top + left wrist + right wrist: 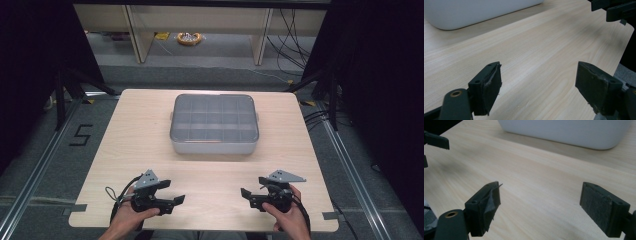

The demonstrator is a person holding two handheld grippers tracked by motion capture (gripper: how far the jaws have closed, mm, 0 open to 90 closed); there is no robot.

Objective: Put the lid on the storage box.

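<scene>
One lidded box (214,124) with compartments sits mid-table (125,150), toward the far side. Two grippers rest near the near edge: left gripper (176,194) and right gripper (245,192), both jaws spread wide, holding nothing, well apart.

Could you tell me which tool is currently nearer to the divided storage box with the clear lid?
Too close to call. The left tool sits toward the near-left of the box, the right tool toward its near-right, both open and well short of it.
</scene>
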